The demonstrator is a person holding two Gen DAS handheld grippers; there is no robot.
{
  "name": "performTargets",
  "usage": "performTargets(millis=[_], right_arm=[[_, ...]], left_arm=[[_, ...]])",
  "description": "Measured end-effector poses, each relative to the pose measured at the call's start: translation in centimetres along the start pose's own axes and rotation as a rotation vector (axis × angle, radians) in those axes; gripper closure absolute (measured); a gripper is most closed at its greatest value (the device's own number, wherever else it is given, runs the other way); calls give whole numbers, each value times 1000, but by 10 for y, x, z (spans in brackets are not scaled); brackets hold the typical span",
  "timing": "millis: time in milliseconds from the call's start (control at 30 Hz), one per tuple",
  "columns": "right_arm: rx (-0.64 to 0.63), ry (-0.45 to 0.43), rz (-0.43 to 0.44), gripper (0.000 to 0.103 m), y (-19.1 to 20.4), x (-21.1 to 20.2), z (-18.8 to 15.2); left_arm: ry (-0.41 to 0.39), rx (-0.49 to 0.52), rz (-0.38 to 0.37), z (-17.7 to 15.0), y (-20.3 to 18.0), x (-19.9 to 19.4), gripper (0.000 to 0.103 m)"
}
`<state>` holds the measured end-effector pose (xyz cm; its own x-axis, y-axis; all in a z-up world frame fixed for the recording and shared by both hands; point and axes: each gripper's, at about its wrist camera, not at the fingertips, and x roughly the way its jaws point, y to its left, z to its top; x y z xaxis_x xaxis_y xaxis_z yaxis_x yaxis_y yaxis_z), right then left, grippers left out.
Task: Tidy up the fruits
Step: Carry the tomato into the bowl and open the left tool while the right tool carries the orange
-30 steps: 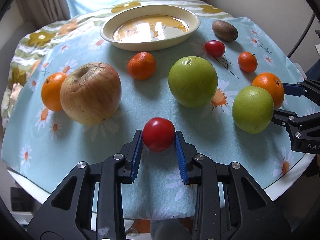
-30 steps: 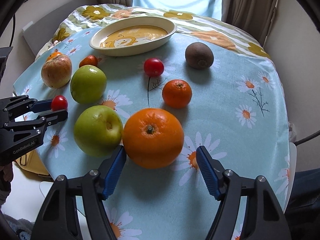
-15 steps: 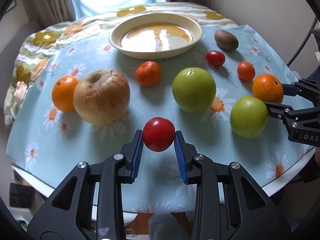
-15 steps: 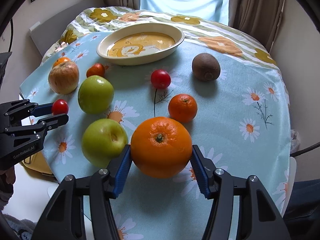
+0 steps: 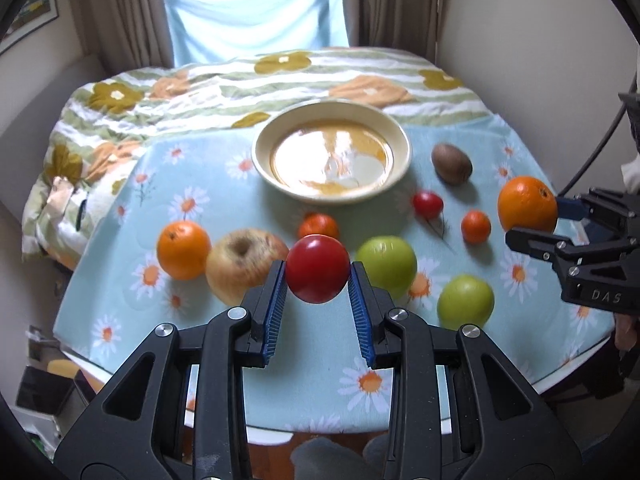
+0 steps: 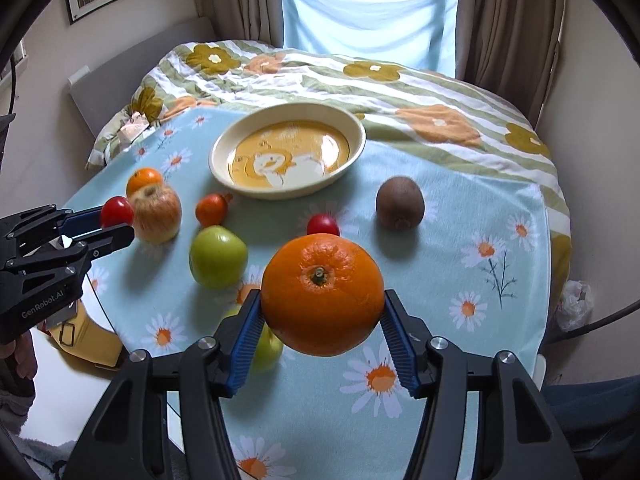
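My left gripper (image 5: 318, 280) sits at the bottom centre of its own view, its blue pads clamped on a red tomato (image 5: 318, 269) that hangs clear of the daisy tablecloth (image 5: 224, 360). My right gripper (image 6: 322, 312) fills the bottom of its view in the same way; its jaws have just been closing and the pads now press both sides of a large orange (image 6: 322, 295), lifted off the cloth.

In the left view, just behind the tomato, a yellowish apple (image 5: 244, 264) lies left of centre with another orange (image 5: 183, 250) touching its left side. A green apple (image 5: 386, 264) sits right of centre, and a second green apple (image 5: 465, 301) lies lower right. A small mandarin (image 5: 319, 226) peeks out above the held tomato. Further up on the right are a second mandarin (image 5: 475, 227) and a loose tomato (image 5: 427, 205), apart from each other. Beyond them, a kiwi (image 5: 452, 163) rests in the upper right, beside the cream plate (image 5: 400, 140) at upper centre, which holds no fruit. A striped flowered blanket (image 5: 224, 88) covers the far edge, below the curtains (image 5: 120, 12).
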<state>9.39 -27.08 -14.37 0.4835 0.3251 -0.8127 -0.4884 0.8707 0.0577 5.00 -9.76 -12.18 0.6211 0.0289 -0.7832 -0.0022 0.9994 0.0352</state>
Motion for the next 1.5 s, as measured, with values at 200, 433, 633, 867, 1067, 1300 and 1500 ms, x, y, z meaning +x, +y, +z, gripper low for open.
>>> performTargets(millis=[200,433,633,867,1067,1300,1500], right_arm=[[36,-33,0,49,0,-1,33],[87,-67,-38,49,4,8,80],[148,-79,-80,49,10,28,115],[259,-66,-125,49,5,57,140],[323,-53,-169,49,-3,74,150],[380,-28,-204,49,-11,84,152],[423,-20,-229,49,-19,85,150]], left_arm=[[-49,15,-8,39,19,4,67],[-67,81,-65,93,43,33,67],[-64,154,-135,140,56,74,67],[-15,238,-214,174,61,135,67],[59,312,-247,186,48,184,67],[123,420,-276,187,23,220,67],[132,452,-321,186,13,222,66]])
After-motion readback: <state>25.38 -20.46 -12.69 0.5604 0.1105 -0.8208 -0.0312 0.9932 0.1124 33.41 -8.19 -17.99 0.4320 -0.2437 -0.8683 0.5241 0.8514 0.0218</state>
